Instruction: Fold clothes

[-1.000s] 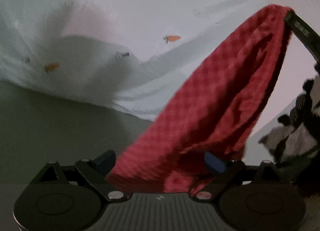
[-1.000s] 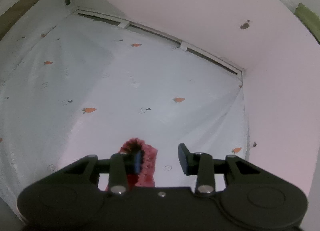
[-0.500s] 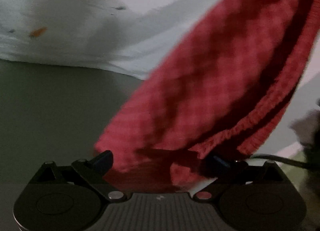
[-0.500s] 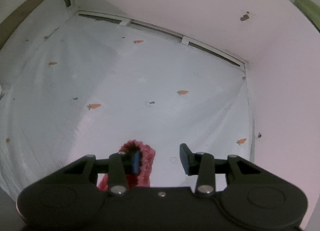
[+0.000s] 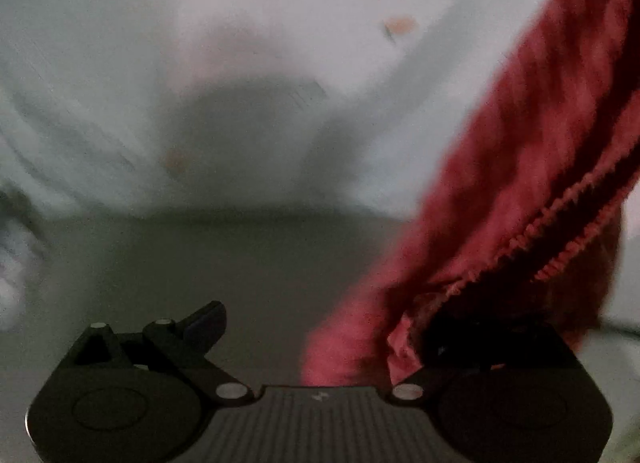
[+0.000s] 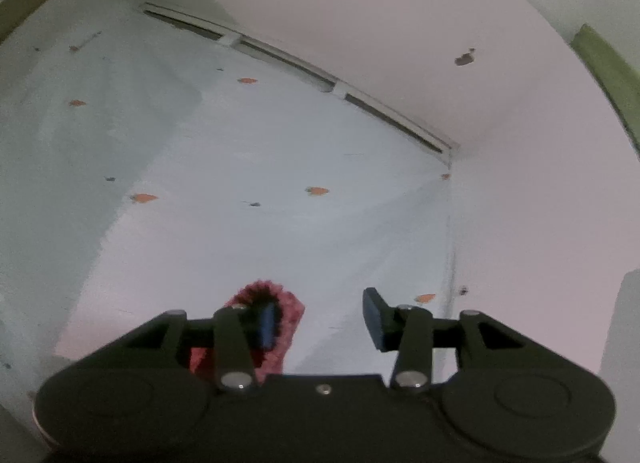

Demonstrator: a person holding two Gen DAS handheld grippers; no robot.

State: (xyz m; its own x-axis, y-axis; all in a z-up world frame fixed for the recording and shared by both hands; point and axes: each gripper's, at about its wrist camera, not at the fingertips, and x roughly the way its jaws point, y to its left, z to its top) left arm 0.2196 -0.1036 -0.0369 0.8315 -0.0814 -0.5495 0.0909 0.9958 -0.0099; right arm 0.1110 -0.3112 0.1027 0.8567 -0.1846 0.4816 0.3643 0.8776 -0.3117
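Note:
A red checked garment (image 5: 520, 199) hangs stretched in the left wrist view, from the upper right down to my left gripper (image 5: 320, 327). Its ruffled hem drapes over the right finger; the left finger (image 5: 206, 321) is bare and the jaws stand wide apart. In the right wrist view my right gripper (image 6: 320, 321) is open too, with a loop of the red garment (image 6: 286, 311) hooked over its left finger (image 6: 266, 325). The right finger (image 6: 374, 319) is bare. Both hold the garment above a white bed sheet (image 6: 240, 223) printed with small carrots.
The bed (image 6: 100, 151) meets a pale wall (image 6: 400, 23) at the back and right, with a rail (image 6: 320, 79) along the far edge. The dark floor (image 5: 200, 263) lies below the sheet's edge in the left wrist view. That view is blurred.
The left view has swung so the red garment has shifted from the middle to the right side. The right gripper has tilted up a little; the garment stays hooked on its left finger.

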